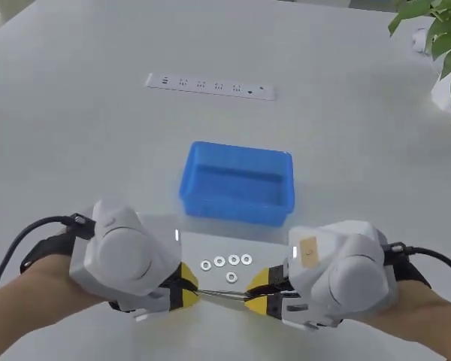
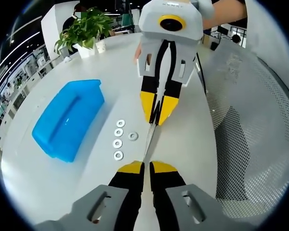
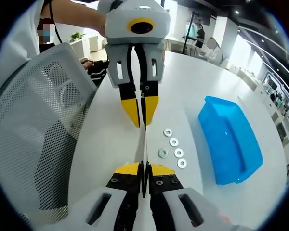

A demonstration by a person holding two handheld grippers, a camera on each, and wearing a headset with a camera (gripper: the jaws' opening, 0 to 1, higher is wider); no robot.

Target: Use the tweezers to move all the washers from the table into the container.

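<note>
Washers (image 1: 234, 259): five, flat on the table (image 1: 346, 113), just on the near side of the container (image 1: 237, 212); four are laid in a row along its front wall, the fifth a little further from it. The container is blue and open-topped, and appears empty. Tweezers (image 1: 222, 294): held beyond the washers from the container, spanned between the left gripper (image 1: 186, 289) and the right gripper (image 1: 257, 292), which face each other tip to tip. Jaws: both pairs are pressed together on the slim metal tool, one at each end. Step judged in hand: the tweezers are being settled between the grippers, and no washer is yet taken up. Next move, as judged: one end is to be freed, so that the points can be lowered over the washer furthest from the container and squeezed on its rim. Power strip (image 1: 209, 85): on the far side of the container.
</note>
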